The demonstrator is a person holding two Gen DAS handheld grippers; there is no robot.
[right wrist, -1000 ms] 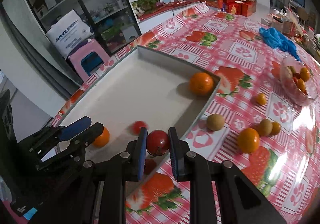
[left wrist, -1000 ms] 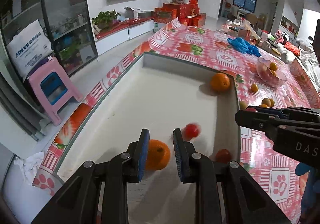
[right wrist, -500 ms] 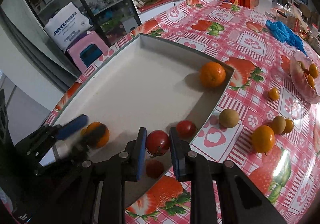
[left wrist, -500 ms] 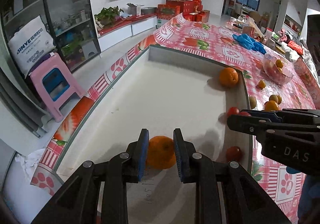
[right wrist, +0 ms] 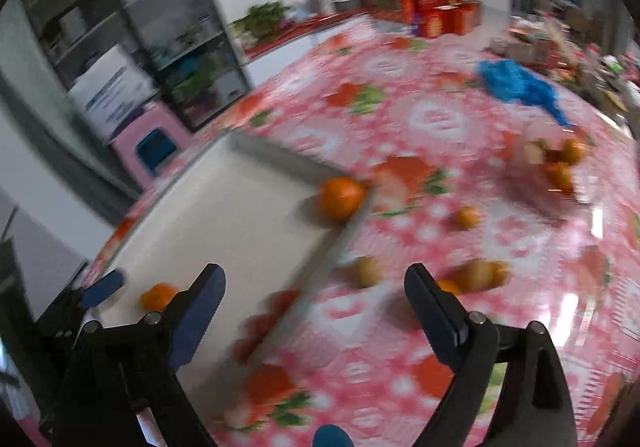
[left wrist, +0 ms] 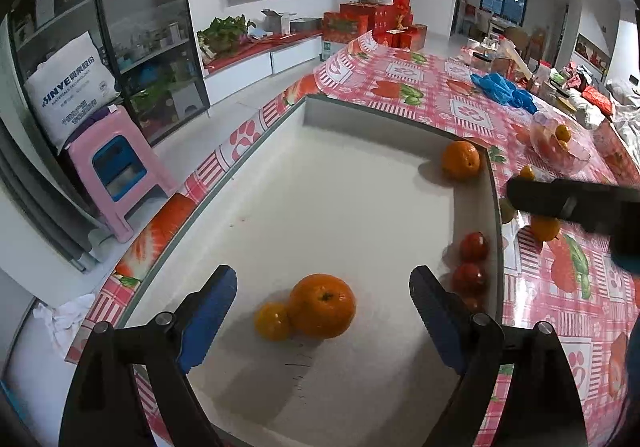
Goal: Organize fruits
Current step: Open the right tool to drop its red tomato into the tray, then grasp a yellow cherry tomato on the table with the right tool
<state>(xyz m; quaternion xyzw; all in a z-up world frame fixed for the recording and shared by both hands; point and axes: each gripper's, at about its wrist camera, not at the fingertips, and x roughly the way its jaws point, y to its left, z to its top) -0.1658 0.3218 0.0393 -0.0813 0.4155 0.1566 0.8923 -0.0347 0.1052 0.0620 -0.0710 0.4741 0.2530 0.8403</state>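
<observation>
**Inspector A:** Largest item first. The white tray (left wrist: 340, 207) sits on the red patterned table (left wrist: 560, 307). It holds a large orange (left wrist: 322, 305) near the front, touching a small orange (left wrist: 273, 321) on its left. A second large orange (left wrist: 460, 160) lies in the far right corner, and two tomatoes (left wrist: 472, 261) rest against the right wall.

**Inspector B:** Tools?

**Inspector A:** The left gripper (left wrist: 324, 321) has its jaws opening; the large orange lies between them, but neither pad presses on it. It is released and resting on the tray floor. The right gripper (right wrist: 316, 307) is also opening, with nothing between its jaws. That view is badly blurred, so I take the red smears by the tray edge (right wrist: 272, 315) to be the tomatoes, with some reserve.

**Inspector B:** Step in hand?

**Inspector A:** In my judgement, the let-go at the end of a placement, on both sides. Fruit remains loose on the table: a brownish fruit (right wrist: 366, 271) beside the tray wall, an orange (right wrist: 480, 275) past it, a small one (right wrist: 466, 217) further off, and more in the glass bowl (left wrist: 560, 147).

**Inspector B:** Next move?

**Inspector A:** Lift the left gripper clear without nudging the two touching oranges. The right should carry its wide jaws to the nearest loose fruit and close around its middle; round fruit may roll.
</observation>
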